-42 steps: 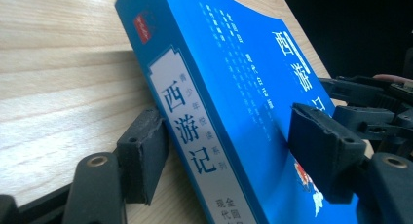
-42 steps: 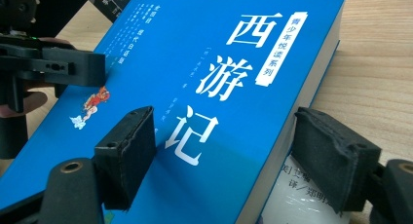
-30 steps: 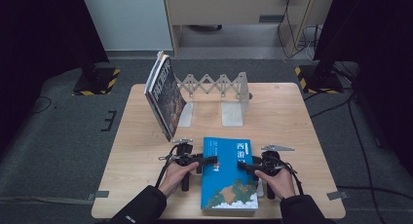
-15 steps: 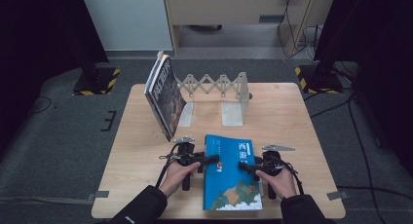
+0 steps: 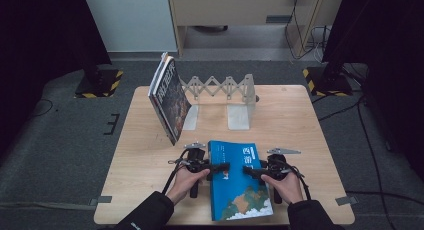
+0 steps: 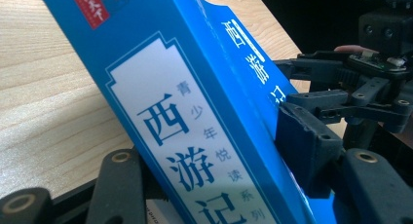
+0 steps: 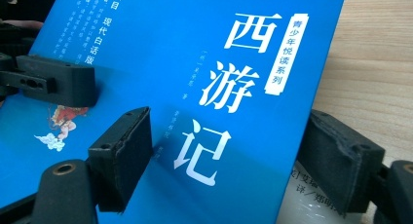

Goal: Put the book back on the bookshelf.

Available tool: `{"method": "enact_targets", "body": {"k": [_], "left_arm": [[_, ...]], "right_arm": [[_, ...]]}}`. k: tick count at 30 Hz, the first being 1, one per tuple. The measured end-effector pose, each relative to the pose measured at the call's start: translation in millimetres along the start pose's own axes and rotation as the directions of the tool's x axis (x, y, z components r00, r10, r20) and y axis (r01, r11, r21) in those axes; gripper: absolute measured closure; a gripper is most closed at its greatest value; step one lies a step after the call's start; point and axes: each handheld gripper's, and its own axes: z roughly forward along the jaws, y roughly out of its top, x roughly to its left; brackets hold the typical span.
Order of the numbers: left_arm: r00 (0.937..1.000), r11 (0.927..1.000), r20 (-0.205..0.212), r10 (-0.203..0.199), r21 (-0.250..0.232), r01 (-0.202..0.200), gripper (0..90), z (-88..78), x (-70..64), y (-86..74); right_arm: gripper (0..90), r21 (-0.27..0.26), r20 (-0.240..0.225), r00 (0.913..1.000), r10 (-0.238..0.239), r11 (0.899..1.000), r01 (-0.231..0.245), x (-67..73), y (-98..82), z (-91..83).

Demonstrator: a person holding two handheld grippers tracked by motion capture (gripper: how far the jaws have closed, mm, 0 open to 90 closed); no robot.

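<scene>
Blue book (image 5: 240, 182) lies near the desk's (image 5: 305, 135) near edge, between both hands, its left spine edge apparently lifted a little. Long axis runs near–far, slightly skewed; title end points far, spine faces left.

Judgement: glossy paperback, moderately heavy, cover slick and flexible, so it will sag or slip if pinched by one corner. Best taken at mid-length on the spine and the opposite edge together.

Left claw (image 5: 218, 168) straddles the spine, jaws half wide and just been closing, pads on the book. Right claw (image 5: 250, 171) grips the right edge, one pad (image 7: 122, 151) on the cover, one underneath.

Second book (image 5: 169, 99) leans against the rack (image 5: 220, 87) at far left.
</scene>
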Motion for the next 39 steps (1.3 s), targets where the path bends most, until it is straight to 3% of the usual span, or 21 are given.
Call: {"method": "enact_targets", "body": {"k": [12,19,30,37,39], "left_arm": [[0.9995,0.9995,0.014,-0.03,-0.003,0.03,47.9,-5.9,-3.1,3.0],[0.9999,0.9999,0.003,0.014,-0.004,-0.014,49.1,-10.8,-9.2,9.4],[0.9997,0.9979,0.004,0.026,-0.06,-0.025,54.4,-26.3,-12.6,23.5],[0.999,0.9972,0.01,0.044,-0.061,-0.043,54.8,-27.4,-14.3,24.2],[0.9988,0.9972,0.011,0.047,-0.06,-0.046,54.9,-27.7,-14.7,24.3]], "right_arm": [[27.8,-0.01,-0.026,0.9997,0.002,1.0,-0.002,-5.6,1.7,-3.6],[31.6,-0.021,-0.028,0.9996,0.007,1.0,-0.008,-5.6,4.5,-6.0],[41.0,-0.098,-0.038,0.999,-0.023,0.995,0.019,-0.7,16.2,-10.3],[39.6,-0.11,-0.057,0.9982,-0.017,0.994,0.011,-1.9,15.2,-10.6],[34.6,-0.103,-0.069,0.9975,-0.009,0.995,0.002,-4.0,13.7,-8.4]]}}
